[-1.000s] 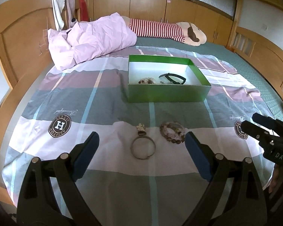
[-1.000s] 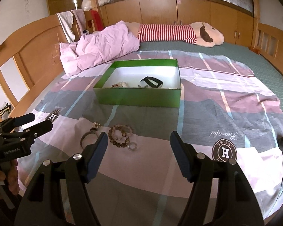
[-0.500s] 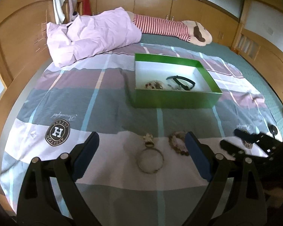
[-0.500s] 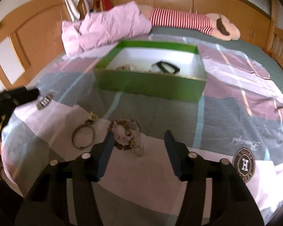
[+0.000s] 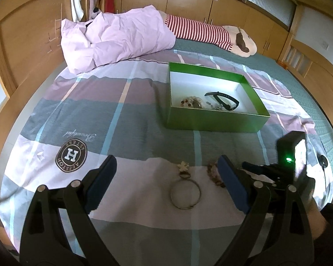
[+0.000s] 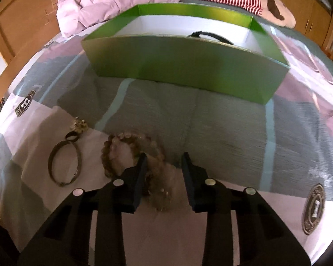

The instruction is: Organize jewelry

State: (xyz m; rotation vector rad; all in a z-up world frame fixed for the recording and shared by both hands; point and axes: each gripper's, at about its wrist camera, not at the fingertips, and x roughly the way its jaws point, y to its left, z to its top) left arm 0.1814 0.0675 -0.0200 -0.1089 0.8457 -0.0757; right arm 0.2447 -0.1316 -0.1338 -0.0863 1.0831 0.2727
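A green box [image 5: 213, 122] with a white inside stands on the bed and holds a black band [image 5: 224, 99] and beaded pieces [image 5: 192, 102]. On the sheet in front lie a metal bangle [image 5: 185, 194] with a flower charm [image 5: 183, 166] and a beaded bracelet [image 6: 131, 153]. My left gripper [image 5: 166, 177] is open above the bangle. My right gripper [image 6: 164, 161] is low over the sheet, half closed, with part of the beaded bracelet between its fingers [image 6: 139, 177]. The right gripper also shows in the left wrist view [image 5: 277, 173].
A pink duvet [image 5: 115, 37] and a striped plush toy [image 5: 211, 33] lie at the head of the bed. Wooden bed rails [image 5: 22, 44] run along both sides. The green box's front wall [image 6: 188, 66] stands close ahead of the right gripper.
My right gripper has dropped and moved forward onto the beaded bracelet, and its fingers have narrowed. My left gripper has drifted left and a little higher, still open.
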